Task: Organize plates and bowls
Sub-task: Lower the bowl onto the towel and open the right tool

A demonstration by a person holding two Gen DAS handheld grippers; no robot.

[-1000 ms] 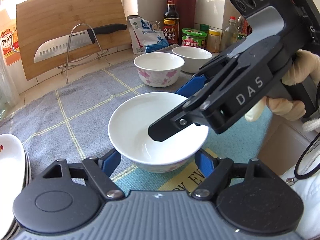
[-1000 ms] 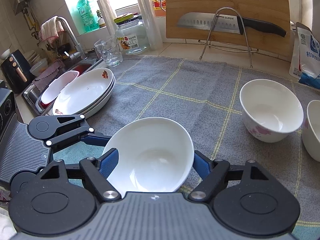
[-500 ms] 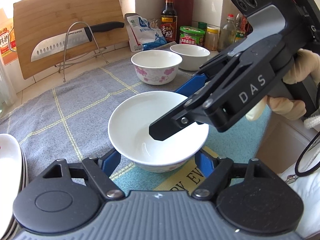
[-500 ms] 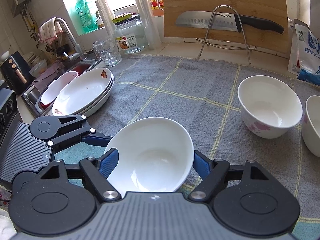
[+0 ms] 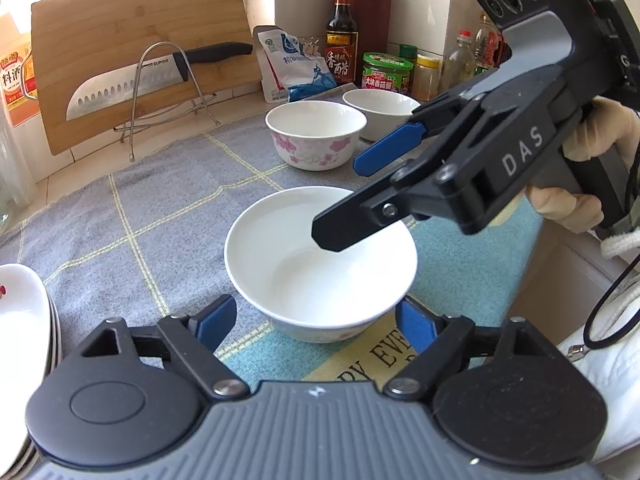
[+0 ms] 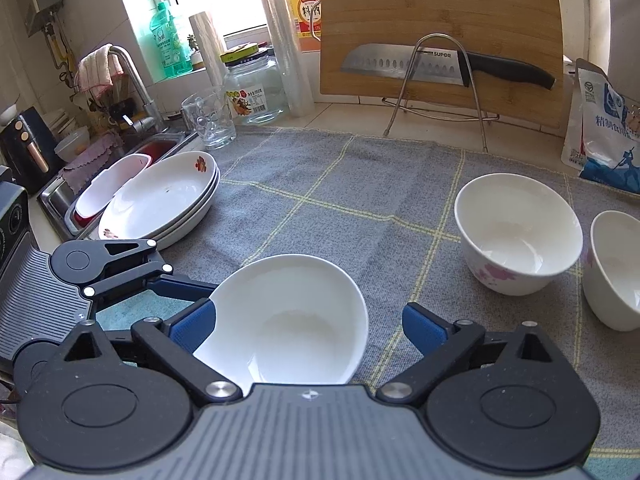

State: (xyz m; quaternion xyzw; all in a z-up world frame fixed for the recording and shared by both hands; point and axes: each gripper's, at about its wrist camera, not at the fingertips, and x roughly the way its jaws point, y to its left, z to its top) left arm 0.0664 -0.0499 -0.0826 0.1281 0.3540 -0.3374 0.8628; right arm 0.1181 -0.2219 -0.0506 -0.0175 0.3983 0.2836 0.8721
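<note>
The right gripper's dark finger (image 5: 340,228) covers part of the nearest bowl's (image 5: 280,252) far rim; the rear bowl (image 5: 376,114) is half hidden behind the flowered bowl (image 5: 316,136). The stacked plates (image 5: 20,328) run off the left edge; in the right wrist view the outer bowl (image 6: 616,268) is cut by the right edge; the jar labels (image 5: 386,76) are too small to read.

A white bowl (image 5: 320,264) sits on a grey checked cloth (image 5: 160,200), between the blue pads of the left gripper (image 5: 316,320), whose jaws have just been opening and stand clear of it. The right gripper (image 5: 360,196), held by a gloved hand (image 5: 580,172), reaches over the bowl's rim, jaws apart after opening. Behind stand two more bowls (image 5: 316,134), a cutting board (image 5: 136,48) and a knife (image 5: 156,78).
</note>
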